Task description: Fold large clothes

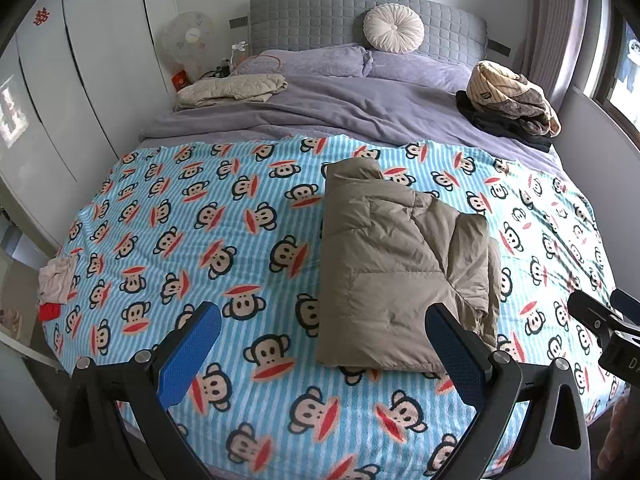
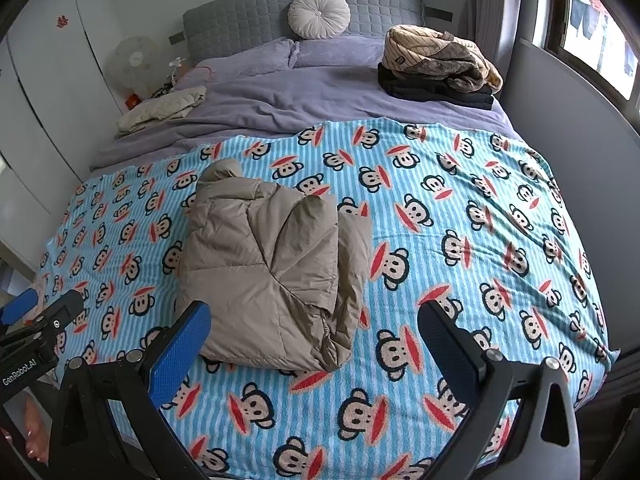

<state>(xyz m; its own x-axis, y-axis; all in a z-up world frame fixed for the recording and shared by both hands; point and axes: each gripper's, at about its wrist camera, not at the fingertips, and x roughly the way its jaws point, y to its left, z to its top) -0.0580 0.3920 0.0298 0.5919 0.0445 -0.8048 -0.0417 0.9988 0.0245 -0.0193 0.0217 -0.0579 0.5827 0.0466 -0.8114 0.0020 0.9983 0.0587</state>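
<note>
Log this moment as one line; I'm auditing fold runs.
left gripper: open, empty | right gripper: open, empty | tan puffer jacket: folded on monkey-print blanket | contact: none

The right gripper (image 1: 608,320) is poking in at the left wrist view's right edge — only its tip showing, its jaws cut off. The left gripper (image 2: 36,316) is likewise clipped at the right wrist view's left edge. The folded jacket (image 2: 272,272) is hiding its own underside — the blanket (image 2: 460,220) is running past the bottom edge.
</note>
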